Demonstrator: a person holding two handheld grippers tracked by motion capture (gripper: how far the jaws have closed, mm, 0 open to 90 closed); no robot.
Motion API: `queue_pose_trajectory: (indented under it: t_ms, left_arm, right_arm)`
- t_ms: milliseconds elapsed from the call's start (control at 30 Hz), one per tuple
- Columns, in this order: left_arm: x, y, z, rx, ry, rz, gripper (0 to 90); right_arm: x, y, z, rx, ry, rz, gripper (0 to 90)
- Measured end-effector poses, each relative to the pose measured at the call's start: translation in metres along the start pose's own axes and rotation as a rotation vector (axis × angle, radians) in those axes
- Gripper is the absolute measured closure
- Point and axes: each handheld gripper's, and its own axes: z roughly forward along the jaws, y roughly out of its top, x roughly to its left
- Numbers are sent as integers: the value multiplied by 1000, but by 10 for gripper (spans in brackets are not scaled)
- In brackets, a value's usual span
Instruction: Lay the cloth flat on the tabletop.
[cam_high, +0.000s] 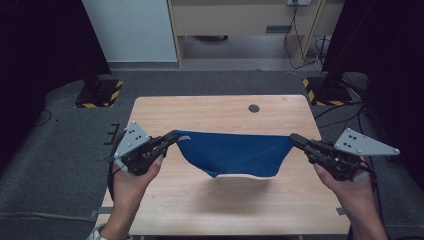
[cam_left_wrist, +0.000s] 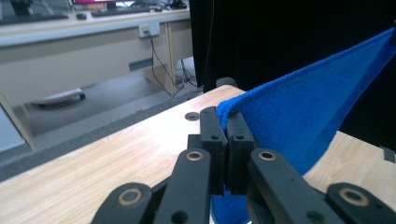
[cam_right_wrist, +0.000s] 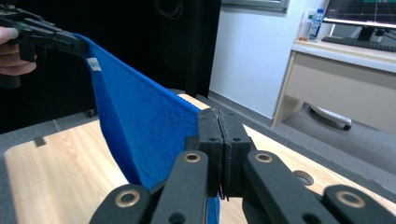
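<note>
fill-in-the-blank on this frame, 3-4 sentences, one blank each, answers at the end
1. The cloth stretched between the grippers is ____ in colour.
2. The left gripper and right gripper each pinch one ____ of the cloth.
3. The cloth hangs ____ the wooden table, not lying on it.
4. Both grippers' jaws are ____ on the cloth.

Missing words: blue; corner; above; shut

Wooden table (cam_high: 210, 200) w/ round grommet hole (cam_high: 254, 108); hazard-striped stand bases (cam_high: 100, 93) seen at far corners; desk (cam_high: 240, 20) beyond.
</note>
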Motion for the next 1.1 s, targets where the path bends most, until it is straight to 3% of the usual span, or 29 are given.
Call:
queue_pose_trajectory:
  t_ms: [167,267,367,433,533,733,867,1100]
  left_arm:
    - [-9,3,-15,16,-47,-6,885]
    - [0,-2,-3,64,-39,-18,884]
    - [15,-14,19,128,-30,-55,883]
    - [29,-25,37,170,-28,-96,882]
    - [47,-41,64,225,-7,-124,876]
    - [77,-64,108,275,23,-167,866]
    - [90,-73,131,311,38,-197,865]
    - [95,-80,152,328,60,-221,864]
  right_arm:
    - [7,8,-16,-12,18,-10,890]
    - [3,6,-9,17,11,-4,889]
    - [-11,-5,15,78,0,9,889]
    - [-26,-16,38,122,-2,39,889]
    - [-44,-33,66,167,-1,76,889]
    - [-71,-65,113,260,-24,113,889]
    - [-85,-78,132,295,-39,138,889]
    - [-105,-92,155,343,-68,162,888]
